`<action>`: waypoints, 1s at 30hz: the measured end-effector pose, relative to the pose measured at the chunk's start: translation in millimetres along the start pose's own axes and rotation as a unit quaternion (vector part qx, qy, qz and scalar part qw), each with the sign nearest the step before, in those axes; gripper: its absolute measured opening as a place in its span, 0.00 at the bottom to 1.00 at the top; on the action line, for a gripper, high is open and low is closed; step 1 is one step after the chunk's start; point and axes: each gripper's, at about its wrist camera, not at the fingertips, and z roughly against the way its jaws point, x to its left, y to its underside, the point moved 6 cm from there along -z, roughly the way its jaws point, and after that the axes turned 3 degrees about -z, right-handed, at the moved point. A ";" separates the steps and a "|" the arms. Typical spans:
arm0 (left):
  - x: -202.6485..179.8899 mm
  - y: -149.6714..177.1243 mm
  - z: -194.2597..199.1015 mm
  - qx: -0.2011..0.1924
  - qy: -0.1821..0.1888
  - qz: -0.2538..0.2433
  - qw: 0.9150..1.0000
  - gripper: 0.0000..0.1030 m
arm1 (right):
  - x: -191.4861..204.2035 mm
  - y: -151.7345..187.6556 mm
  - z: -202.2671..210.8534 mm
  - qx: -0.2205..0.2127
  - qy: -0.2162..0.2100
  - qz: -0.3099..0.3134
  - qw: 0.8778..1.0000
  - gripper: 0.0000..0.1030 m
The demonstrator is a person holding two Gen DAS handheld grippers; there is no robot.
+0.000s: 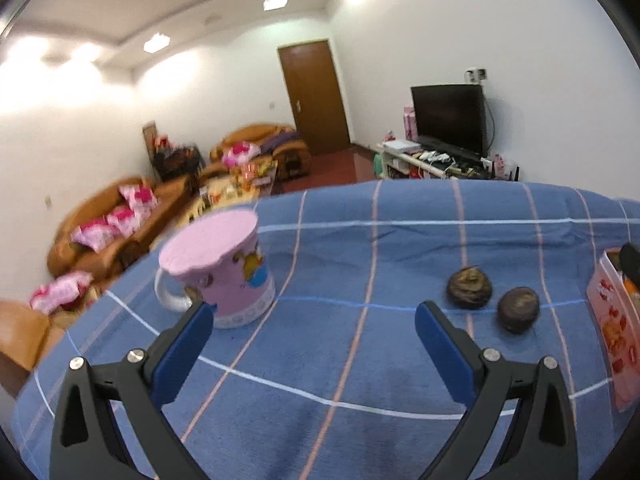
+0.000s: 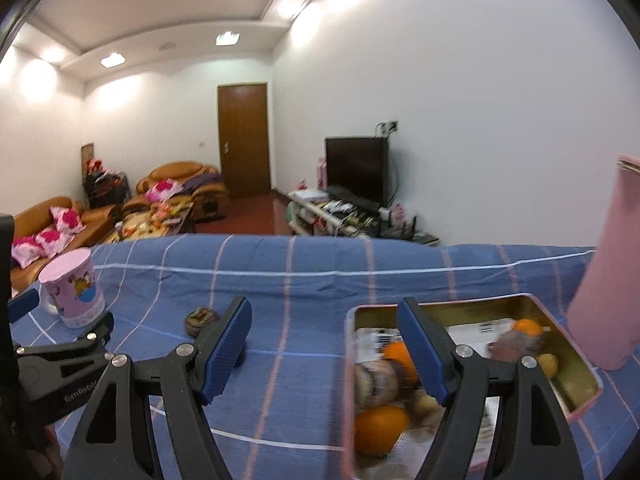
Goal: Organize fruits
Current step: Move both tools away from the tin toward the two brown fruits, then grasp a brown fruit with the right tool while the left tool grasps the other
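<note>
Two dark round fruits (image 1: 469, 287) and (image 1: 518, 310) lie on the blue checked cloth (image 1: 340, 360) that covers the bench. They sit just beside each other, near the pink tin box (image 2: 472, 364), but not in it. I think they are the fruits left to put away.

The left tool (image 1: 316, 320) is spread wide and holds nothing. The two dark fruits are a little ahead of it, off to its right. The right tool (image 2: 324, 320) is spread wide too and holds nothing. It hangs by the near left corner of the box.

To do this step well, bring one tool down over one dark fruit, so one pad is on each side. Squeeze softly, because round fruit rolls away. Take the nearer one first, so the other does not get bumped. Then lift it and set it down in a free spot in the box.

Count: two dark fruits on the cloth. In the box I see about three orange fruits (image 2: 380, 424) and some brown and yellow ones, too blurry to count. One pink cup (image 1: 224, 268) stands upside down on the left. One tall pink thing (image 2: 604, 280) stands at the right.
</note>
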 end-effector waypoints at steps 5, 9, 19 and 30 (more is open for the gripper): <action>20.5 7.9 -15.9 0.038 0.005 0.042 0.998 1.00 | 35.0 7.1 -33.7 0.066 -0.037 0.038 0.996 0.74; 25.2 12.2 -22.3 0.055 0.006 0.057 0.997 1.00 | 55.2 15.4 -62.1 0.122 -0.057 0.057 0.989 0.74; 23.5 16.1 -27.2 0.069 0.014 0.063 0.996 1.00 | 79.6 43.9 -111.3 0.237 -0.080 0.084 0.965 0.47; 11.2 11.3 -23.5 0.056 0.041 0.049 0.996 1.00 | 46.0 11.2 -49.2 0.068 -0.071 0.013 0.995 0.37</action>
